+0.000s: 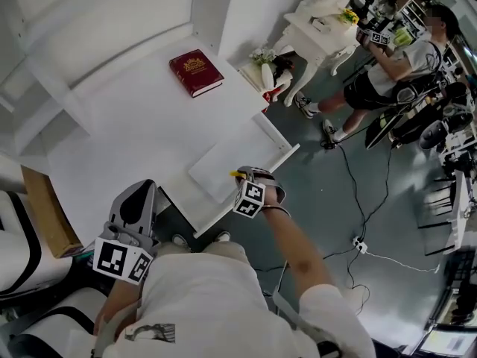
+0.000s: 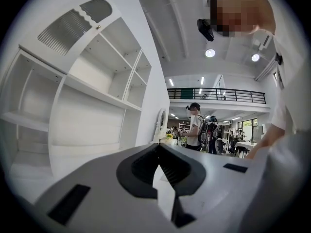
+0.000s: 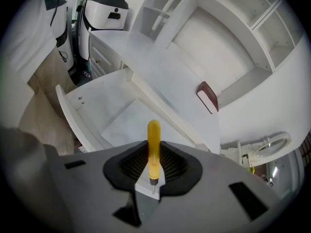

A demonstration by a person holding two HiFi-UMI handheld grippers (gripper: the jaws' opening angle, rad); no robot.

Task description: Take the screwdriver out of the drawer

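Right tool (image 3: 153, 165) clenches smooth yellow screwdriver (image 3: 153, 135) above white drawer (image 3: 95, 106); left tool (image 2: 158, 168) closed, empty.

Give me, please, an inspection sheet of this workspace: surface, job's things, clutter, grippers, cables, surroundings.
Surface: white desk, bare apart from a red book.
Job's things: screwdriver, yellow handle, held at the open drawer.
Clutter: brown board beside the desk.
Grippers: right gripper shut on the screwdriver; left gripper shut, empty, off the desk.
Cables: cable and power strip on the floor.
Surroundings: person and white side table beyond the desk.
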